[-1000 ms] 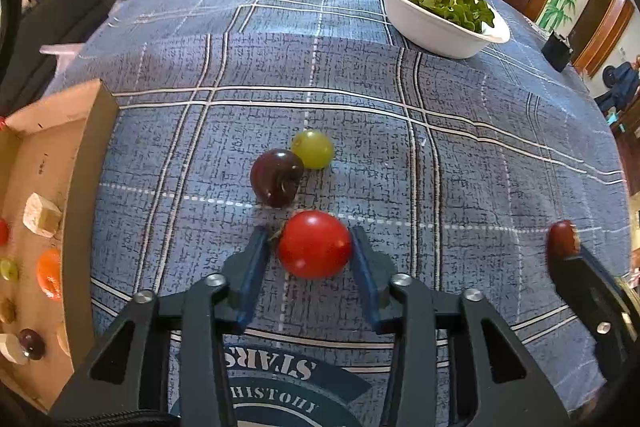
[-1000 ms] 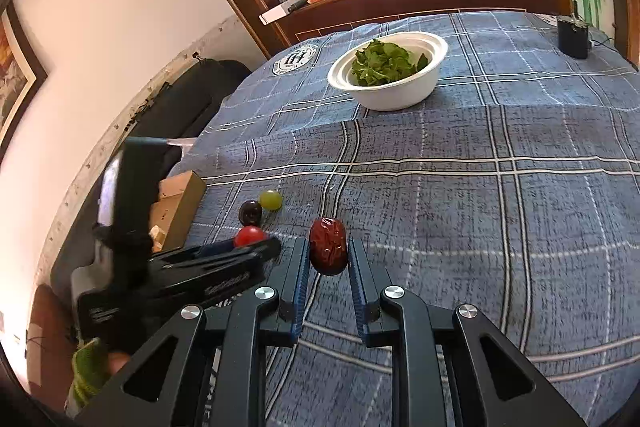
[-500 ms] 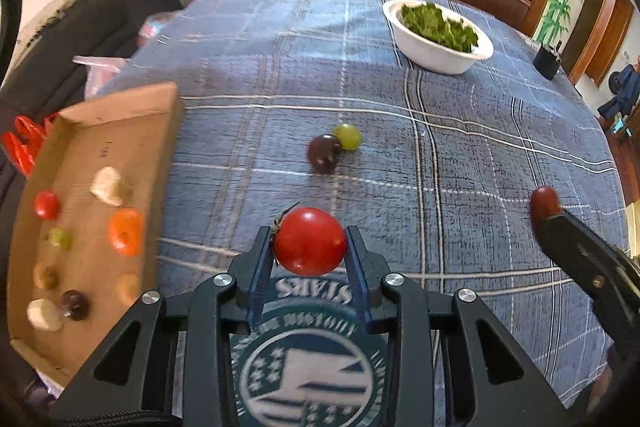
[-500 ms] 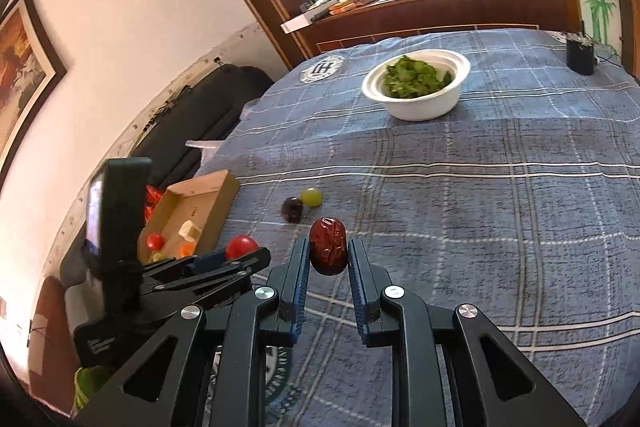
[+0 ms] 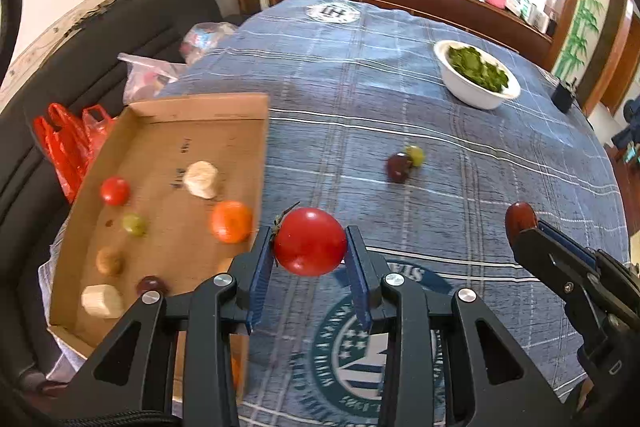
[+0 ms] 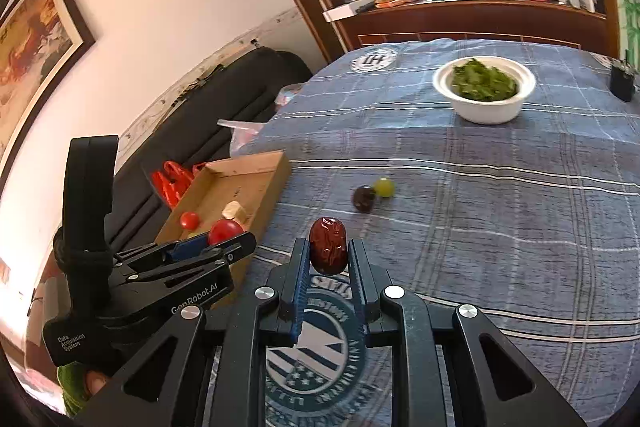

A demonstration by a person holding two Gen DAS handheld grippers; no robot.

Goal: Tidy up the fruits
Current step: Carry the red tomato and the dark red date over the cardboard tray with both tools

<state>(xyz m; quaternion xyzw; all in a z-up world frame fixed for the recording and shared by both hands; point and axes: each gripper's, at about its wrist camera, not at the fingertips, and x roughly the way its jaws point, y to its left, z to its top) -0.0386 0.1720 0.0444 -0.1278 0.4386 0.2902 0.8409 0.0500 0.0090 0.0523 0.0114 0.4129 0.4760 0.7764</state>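
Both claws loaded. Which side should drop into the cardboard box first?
Left. The left claw, shut on the round red tomato, sits right beside the open brown cardboard box. The right claw, holding the wrinkled dark-red date, is farther out over the blue plaid tablecloth.

Right claw (image 6: 327,259) clamps red date (image 6: 327,245); left claw (image 6: 224,241) grips tomato (image 6: 224,230) beside cardboard tray (image 6: 276,183).

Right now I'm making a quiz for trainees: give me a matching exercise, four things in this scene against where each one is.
Things:
1. red tomato
2. red date
3. orange fruit
4. green grape

Places:
A. in the cardboard box
B. on the tablecloth, touching a dark grape
C. in the left gripper
D. in the right gripper

Pairs: 1-C, 2-D, 3-A, 4-B
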